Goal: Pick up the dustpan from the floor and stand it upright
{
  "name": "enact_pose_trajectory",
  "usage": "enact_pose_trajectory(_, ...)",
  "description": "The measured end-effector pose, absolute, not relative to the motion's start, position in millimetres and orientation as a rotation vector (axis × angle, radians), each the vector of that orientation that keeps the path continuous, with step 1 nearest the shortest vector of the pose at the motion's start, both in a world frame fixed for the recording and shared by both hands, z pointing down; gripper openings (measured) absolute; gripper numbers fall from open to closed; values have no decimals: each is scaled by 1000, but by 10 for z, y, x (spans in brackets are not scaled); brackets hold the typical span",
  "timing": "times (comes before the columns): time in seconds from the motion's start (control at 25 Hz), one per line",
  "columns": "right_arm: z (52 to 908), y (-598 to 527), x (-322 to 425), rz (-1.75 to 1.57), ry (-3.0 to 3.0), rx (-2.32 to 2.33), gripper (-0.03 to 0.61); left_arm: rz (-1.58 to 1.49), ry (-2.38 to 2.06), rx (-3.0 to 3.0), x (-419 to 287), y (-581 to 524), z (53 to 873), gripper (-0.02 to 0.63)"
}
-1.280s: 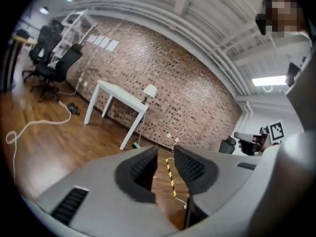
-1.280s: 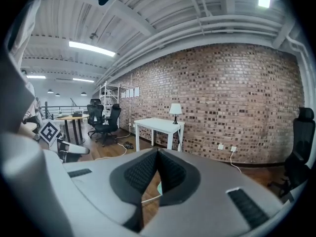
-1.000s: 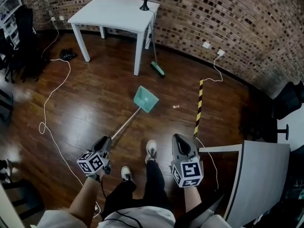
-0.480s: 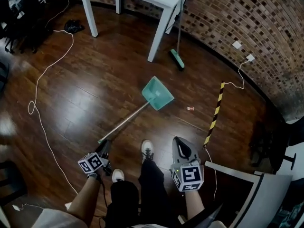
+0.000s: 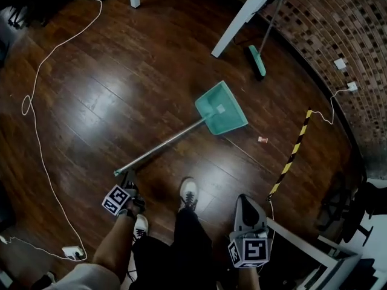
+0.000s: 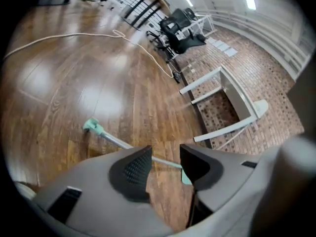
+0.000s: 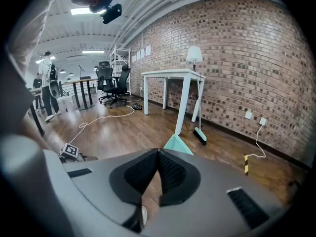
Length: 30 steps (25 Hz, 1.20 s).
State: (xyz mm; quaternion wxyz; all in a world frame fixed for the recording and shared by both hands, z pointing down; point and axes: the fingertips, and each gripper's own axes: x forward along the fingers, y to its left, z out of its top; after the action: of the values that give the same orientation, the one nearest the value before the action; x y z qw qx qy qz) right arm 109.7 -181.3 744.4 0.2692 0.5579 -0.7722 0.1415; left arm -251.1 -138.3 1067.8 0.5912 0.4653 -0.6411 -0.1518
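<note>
The teal dustpan point(image 5: 221, 107) lies flat on the wooden floor, its long metal handle point(image 5: 160, 148) running down-left to a teal end cap point(image 5: 115, 173). My left gripper point(image 5: 128, 179) is low over that end. In the left gripper view its jaws have just been opening and stand open point(image 6: 165, 152); the handle point(image 6: 111, 138) crosses the floor just beyond the tips, untouched by the pads. My right gripper point(image 5: 243, 198) hangs near my right leg, apart from the dustpan. Its jaws point(image 7: 158, 153) are shut on nothing, with the dustpan point(image 7: 177, 144) beyond them.
A teal-headed broom point(image 5: 257, 60) leans by a white table leg point(image 5: 242, 17) near the brick wall. A white cable point(image 5: 36, 101) loops over the floor at left to a socket block point(image 5: 72, 252). Striped tape point(image 5: 293, 156) and a small scrap point(image 5: 262, 139) lie right of the dustpan. My shoes point(image 5: 190, 192) stand between the grippers.
The head view has tipped downwards. Both grippers have sunk towards the floor, and the left one has rolled and come right up to the handle's end cap.
</note>
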Motion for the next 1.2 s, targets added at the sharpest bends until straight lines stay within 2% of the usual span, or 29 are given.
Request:
enact_pose_trajectory(0.36, 8162, -1979, 1290, 413, -2034, 1485, -17, -461, -1692, 743, -2795, -1235, 11829, 192)
enact_pose_trajectory(0.64, 8660, -2363, 870, 395, -2155, 1389, -17, -568, -1725, 704, -2879, -1304, 12086, 224)
enact_pose_trajectory(1.12, 9160, -2637, 165, 407, -2278, 1186, -17, -576, -1693, 699, -2955, -1469, 12292, 225)
enact_pose_trajectory(1.16, 9170, -2634, 145, 405, -2278, 1179, -17, -589, -1680, 703, -2944, -1498, 12297, 211)
enact_pose_trajectory(1.2, 9173, -2627, 137, 404, -2275, 1174, -17, -599, -1666, 699, -2920, -1523, 12301, 167)
